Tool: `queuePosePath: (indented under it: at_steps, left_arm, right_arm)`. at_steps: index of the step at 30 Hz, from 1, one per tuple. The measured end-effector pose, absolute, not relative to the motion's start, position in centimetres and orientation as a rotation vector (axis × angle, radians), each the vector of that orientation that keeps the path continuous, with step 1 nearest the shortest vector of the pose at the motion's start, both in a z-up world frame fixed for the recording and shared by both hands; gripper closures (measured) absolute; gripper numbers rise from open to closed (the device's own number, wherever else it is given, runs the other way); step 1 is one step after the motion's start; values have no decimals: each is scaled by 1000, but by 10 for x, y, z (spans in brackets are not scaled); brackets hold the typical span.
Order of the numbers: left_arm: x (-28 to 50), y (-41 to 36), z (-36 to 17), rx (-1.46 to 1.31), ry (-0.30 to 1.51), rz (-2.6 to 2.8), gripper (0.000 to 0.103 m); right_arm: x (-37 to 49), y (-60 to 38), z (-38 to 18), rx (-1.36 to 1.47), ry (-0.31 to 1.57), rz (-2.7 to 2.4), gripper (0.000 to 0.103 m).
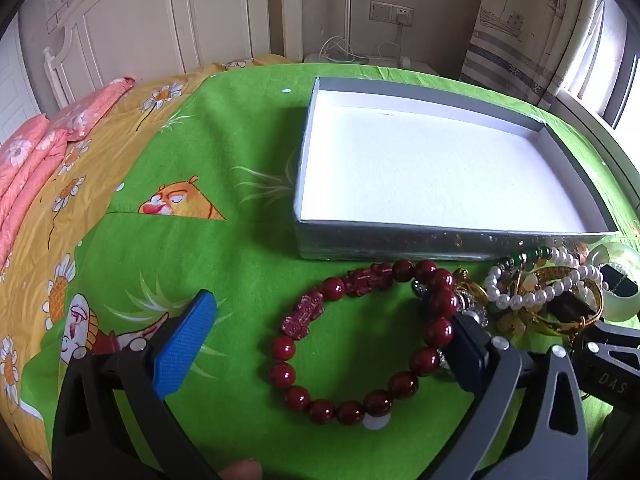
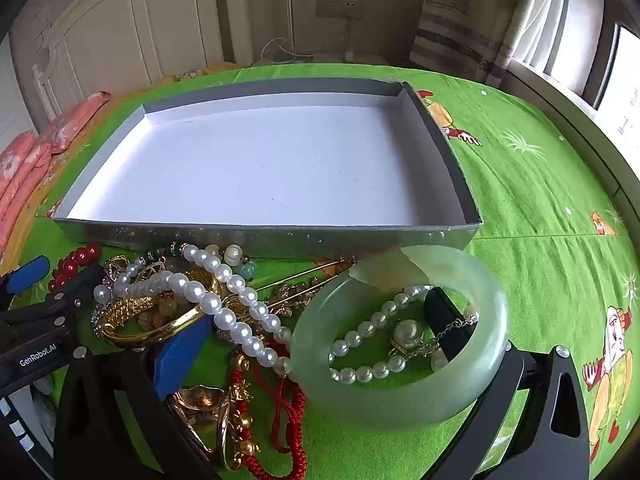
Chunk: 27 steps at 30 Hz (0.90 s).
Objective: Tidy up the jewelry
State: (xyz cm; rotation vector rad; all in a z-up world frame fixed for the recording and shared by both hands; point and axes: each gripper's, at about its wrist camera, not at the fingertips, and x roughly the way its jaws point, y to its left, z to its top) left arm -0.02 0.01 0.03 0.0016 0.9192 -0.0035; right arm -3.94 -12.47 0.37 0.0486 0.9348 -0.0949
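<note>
You've got one grey box point(image 2: 256, 236), one jade bangle point(image 2: 400, 396), one red bead bracelet point(image 1: 360, 340), one gold bangle point(image 2: 160, 320), two grippers; pearl strands tangled, can't count.

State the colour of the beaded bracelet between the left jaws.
Dark red bracelet; left wrist view.

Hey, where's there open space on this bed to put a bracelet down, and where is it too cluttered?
The grey box is bare inside. Green cloth left of the box and red bead bracelet is free, as is the cloth right of the jade bangle. The jewelry pile along the box's near wall is crowded.
</note>
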Motion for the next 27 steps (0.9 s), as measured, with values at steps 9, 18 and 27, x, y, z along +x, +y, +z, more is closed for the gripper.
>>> queuePosePath:
  at_steps: [9, 18, 27]
  left_arm:
    - [0, 0, 0, 4, 926, -2, 2]
    - [0, 0, 0, 4, 925, -1, 2]
    - [0, 0, 0, 4, 925, -1, 2]
  right_arm:
    - [-39, -125, 4, 52, 937, -93, 4]
    - [-39, -125, 4, 52, 937, -93, 4]
    - [-39, -125, 4, 52, 937, -93, 4]
